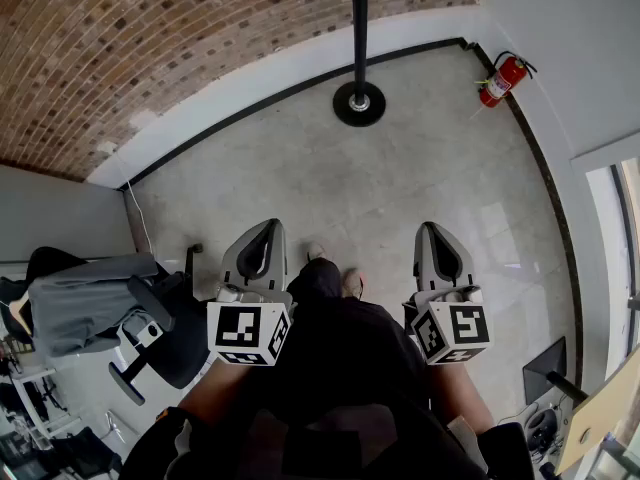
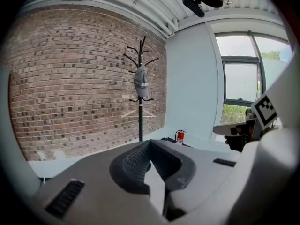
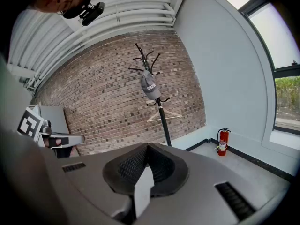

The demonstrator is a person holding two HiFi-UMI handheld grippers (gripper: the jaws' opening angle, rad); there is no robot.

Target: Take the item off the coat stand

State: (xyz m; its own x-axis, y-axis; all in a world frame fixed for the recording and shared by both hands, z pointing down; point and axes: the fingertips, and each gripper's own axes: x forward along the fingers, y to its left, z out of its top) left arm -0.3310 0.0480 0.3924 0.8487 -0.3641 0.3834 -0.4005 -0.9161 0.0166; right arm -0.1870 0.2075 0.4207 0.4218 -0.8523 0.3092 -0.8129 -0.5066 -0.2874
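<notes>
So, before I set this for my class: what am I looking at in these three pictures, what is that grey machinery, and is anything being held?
There is no robot here. A person holds a two-jaw gripper in each hand. The head view comes from a camera on the person's head and looks down on the left gripper and the right gripper over the floor. The other two pictures come from cameras riding on each gripper, looking along its jaws. Both pairs of jaws are closed and hold nothing. Ahead, by the brick wall, a coat stand carries a grey cap and a hanger. A fire extinguisher sits in the corner.
</notes>
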